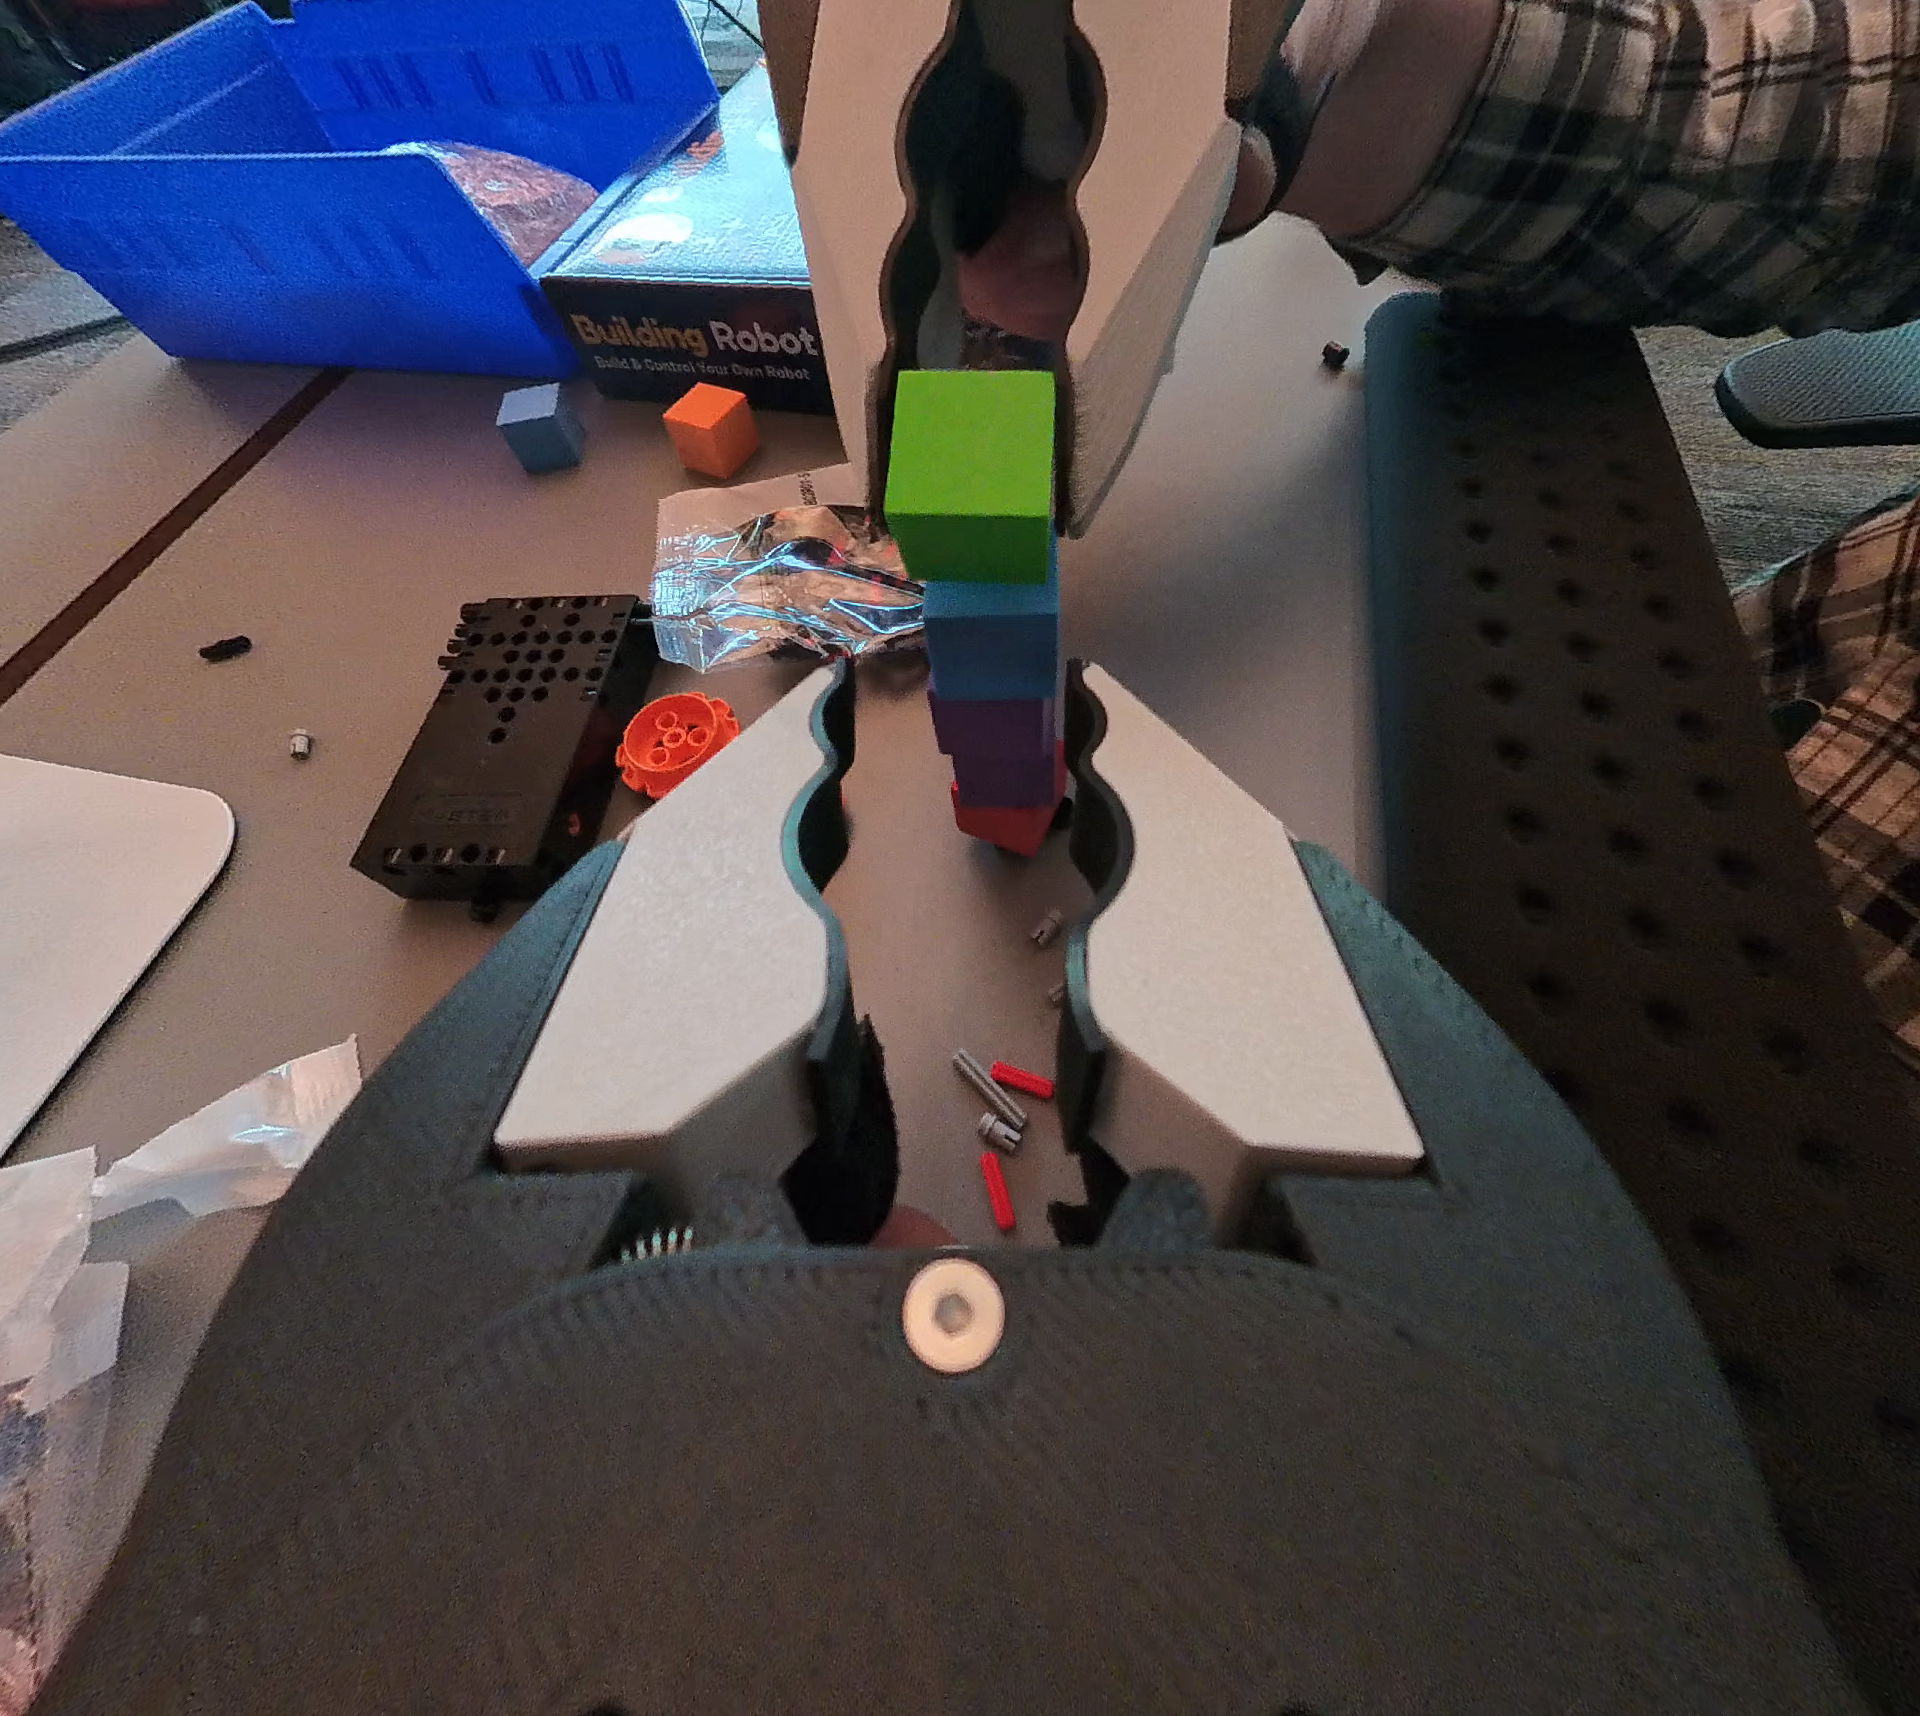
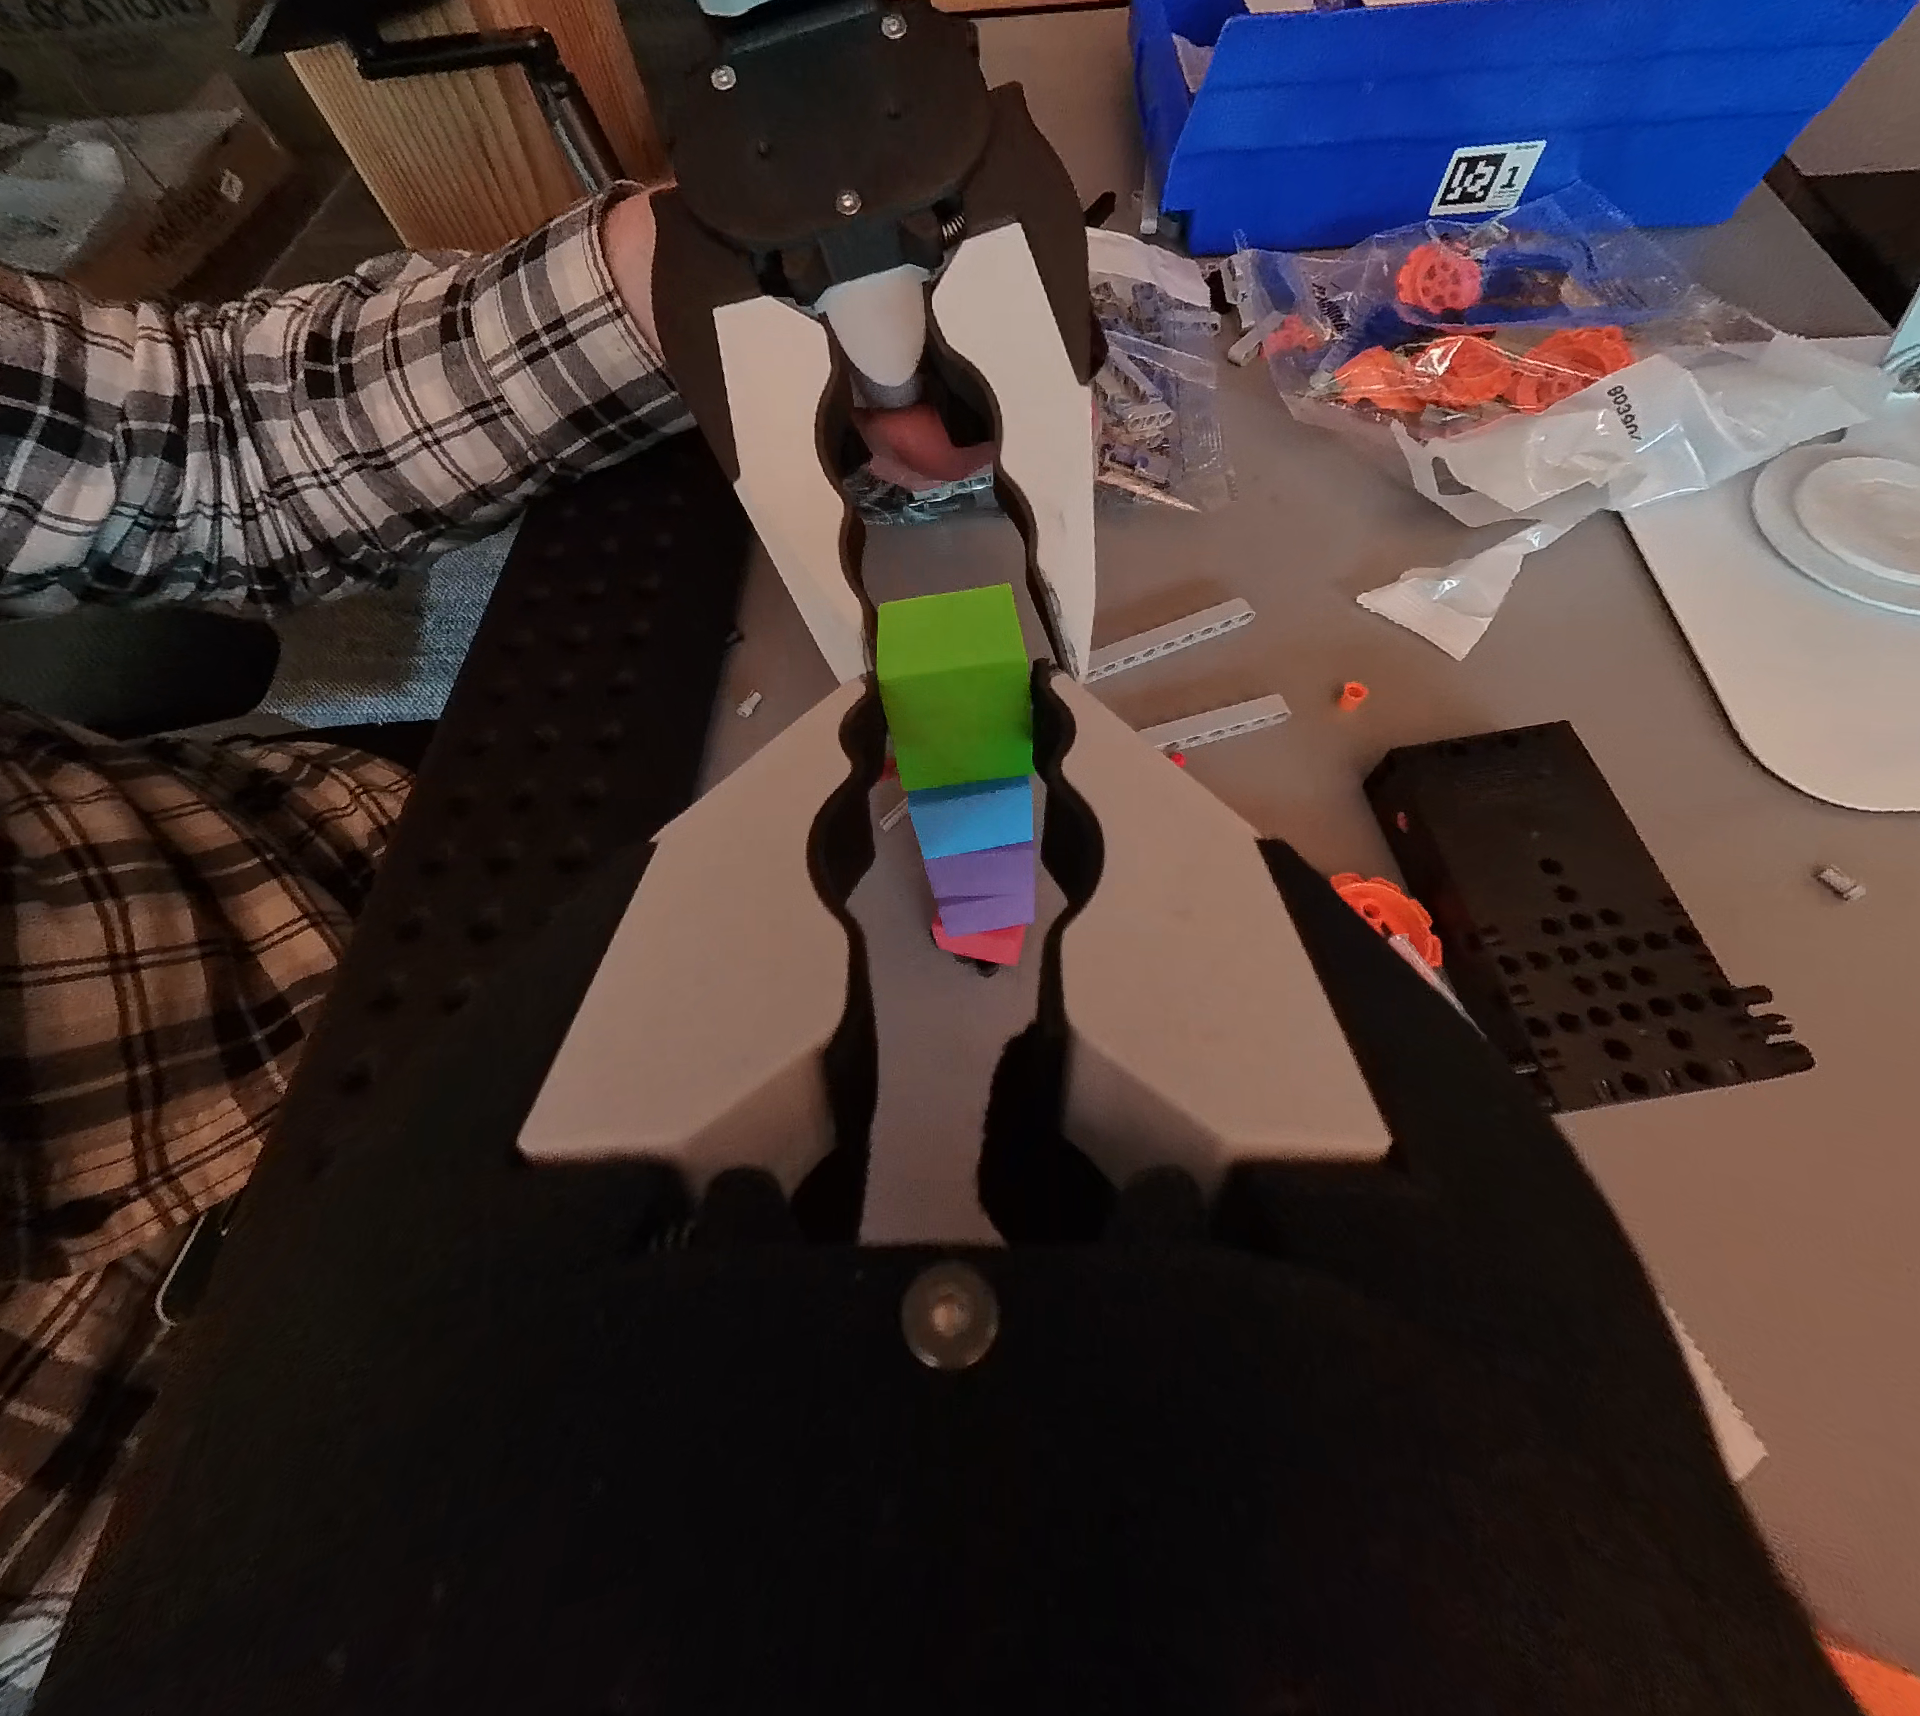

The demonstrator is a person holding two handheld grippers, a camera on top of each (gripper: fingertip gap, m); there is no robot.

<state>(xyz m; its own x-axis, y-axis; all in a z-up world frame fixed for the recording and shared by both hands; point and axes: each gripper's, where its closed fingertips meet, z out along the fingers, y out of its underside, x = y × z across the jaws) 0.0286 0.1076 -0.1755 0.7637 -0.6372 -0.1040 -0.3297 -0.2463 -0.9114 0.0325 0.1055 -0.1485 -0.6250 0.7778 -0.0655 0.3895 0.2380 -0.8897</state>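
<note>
Centrally, right gripper [image 2: 951, 705] jaws pinch the green cube [image 2: 954, 684] atop a stack: blue cube [image 2: 971, 819], purple cube [image 2: 982, 887], red cube [image 2: 982, 944]. Left gripper [image 1: 961, 679] jaws spread, flanking the stack's lower cubes. Black perforated plate [image 1: 520, 731] lies on the tabletop [image 1: 1226, 627] nearby.

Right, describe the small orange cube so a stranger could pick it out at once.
Start at the big blue plastic bin at the far left of the grey table in the left wrist view, then the dark printed cardboard box beside it. Just in front of that box lies the small orange cube. A grey-blue cube lies left of it; it alone is orange and solid, unlike the holed orange plastic wheel.
</note>
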